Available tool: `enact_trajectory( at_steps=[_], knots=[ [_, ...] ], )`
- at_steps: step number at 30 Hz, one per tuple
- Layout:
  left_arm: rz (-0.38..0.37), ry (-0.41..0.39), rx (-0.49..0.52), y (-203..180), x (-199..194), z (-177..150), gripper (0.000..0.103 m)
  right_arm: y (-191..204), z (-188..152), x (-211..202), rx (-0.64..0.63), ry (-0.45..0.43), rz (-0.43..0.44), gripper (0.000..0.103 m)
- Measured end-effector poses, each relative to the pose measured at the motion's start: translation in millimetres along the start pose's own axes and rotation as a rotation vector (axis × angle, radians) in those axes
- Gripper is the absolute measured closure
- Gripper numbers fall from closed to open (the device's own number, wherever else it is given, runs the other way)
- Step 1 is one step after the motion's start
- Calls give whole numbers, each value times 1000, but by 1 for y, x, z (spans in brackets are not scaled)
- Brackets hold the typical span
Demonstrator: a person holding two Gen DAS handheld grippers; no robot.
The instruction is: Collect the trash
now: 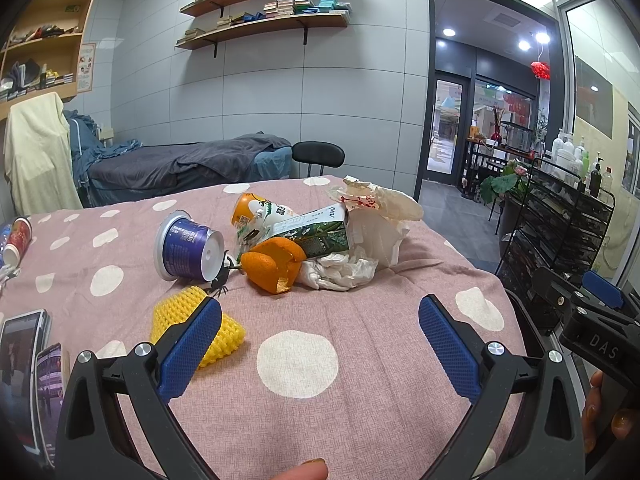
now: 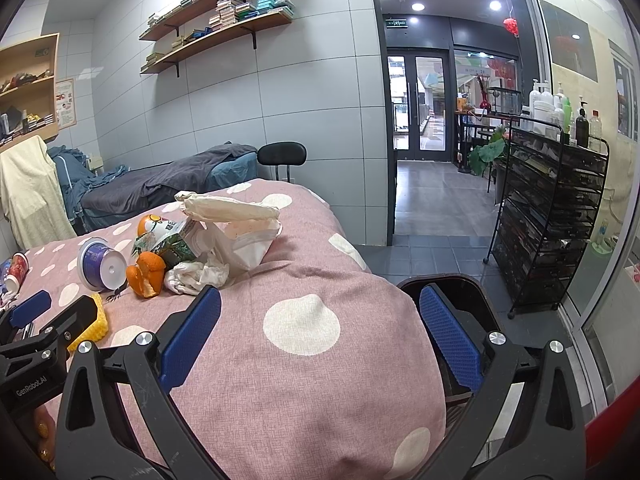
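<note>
A heap of trash lies on the pink dotted tablecloth (image 1: 360, 340): a purple yogurt cup (image 1: 188, 250) on its side, orange peel (image 1: 274, 266), a green drink carton (image 1: 316, 232), an orange-capped bottle (image 1: 256, 210), crumpled tissue (image 1: 340, 272), a white paper bag (image 1: 380, 216) and yellow foam netting (image 1: 200, 324). My left gripper (image 1: 320, 316) is open and empty, short of the heap, its left finger over the netting. My right gripper (image 2: 320, 312) is open and empty over the table's right edge; the heap (image 2: 180, 256) lies to its front left.
A red cup (image 1: 18, 236) lies at the table's far left and phones (image 1: 24, 360) at the near left. A black bin (image 2: 452, 292) sits below the table's right edge. A black wire rack (image 2: 548, 216), a chair (image 2: 282, 156) and a bed (image 2: 160, 184) stand beyond.
</note>
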State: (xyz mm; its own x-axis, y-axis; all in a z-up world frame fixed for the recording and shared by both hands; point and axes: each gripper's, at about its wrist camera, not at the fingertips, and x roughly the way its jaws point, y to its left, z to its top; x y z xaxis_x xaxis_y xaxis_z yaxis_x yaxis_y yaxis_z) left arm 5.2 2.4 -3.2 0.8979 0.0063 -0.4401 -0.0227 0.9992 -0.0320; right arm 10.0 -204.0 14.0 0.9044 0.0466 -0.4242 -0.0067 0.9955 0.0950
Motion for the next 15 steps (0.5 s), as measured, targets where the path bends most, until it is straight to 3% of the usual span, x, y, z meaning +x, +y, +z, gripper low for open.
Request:
enact_trajectory(
  at_steps=[15],
  knots=[
    [-1, 1, -2, -2, -1, -3, 6, 1, -1, 1, 0, 2, 1, 5]
  ],
)
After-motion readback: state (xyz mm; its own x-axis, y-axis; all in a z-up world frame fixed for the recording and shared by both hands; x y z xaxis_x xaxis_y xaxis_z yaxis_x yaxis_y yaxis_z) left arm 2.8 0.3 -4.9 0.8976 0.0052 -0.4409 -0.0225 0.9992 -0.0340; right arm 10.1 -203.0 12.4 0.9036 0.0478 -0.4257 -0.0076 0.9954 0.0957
